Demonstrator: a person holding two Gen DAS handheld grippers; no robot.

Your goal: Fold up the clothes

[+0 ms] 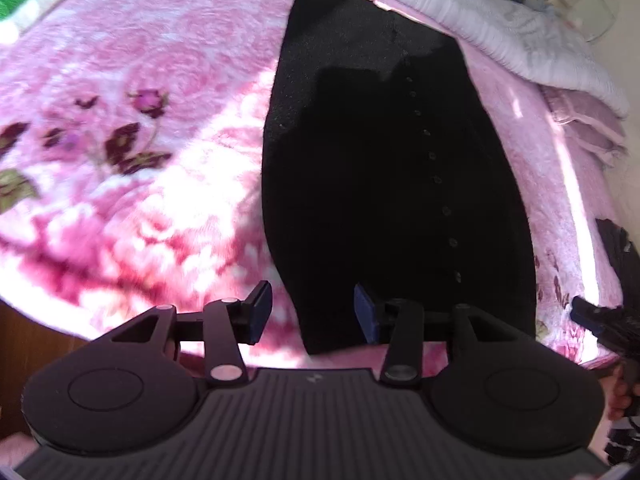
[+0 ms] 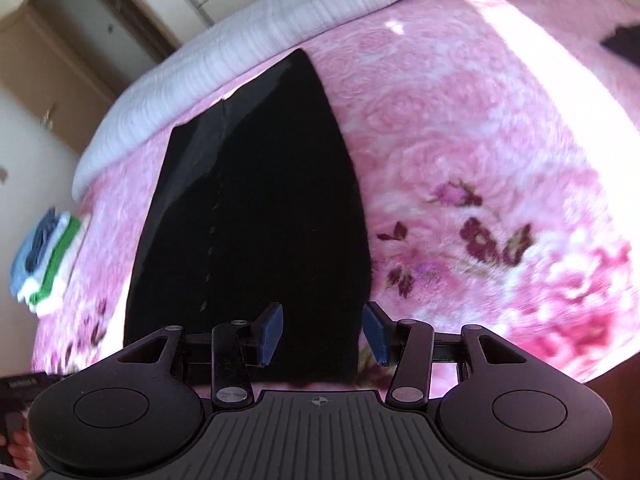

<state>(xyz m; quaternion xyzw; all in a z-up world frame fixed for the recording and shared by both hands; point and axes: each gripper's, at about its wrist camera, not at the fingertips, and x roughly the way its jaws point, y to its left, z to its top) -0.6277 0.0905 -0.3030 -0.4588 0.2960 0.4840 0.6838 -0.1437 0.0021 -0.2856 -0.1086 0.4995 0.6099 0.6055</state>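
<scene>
Both tools apart, gripping nothing: left tool, right tool. Black garment lies flat on pink floral blanket, near hem just ahead of both tools, stretching away from us. We judge it soft, light, limp, likely droops when lifted. We'd pinch near corners. Beyond garment, white quilt; left of right tool, folded stack.

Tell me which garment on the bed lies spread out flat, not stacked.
The black garment with the button row, flat on the pink blanket; the blue, white and green clothes sit stacked.
</scene>
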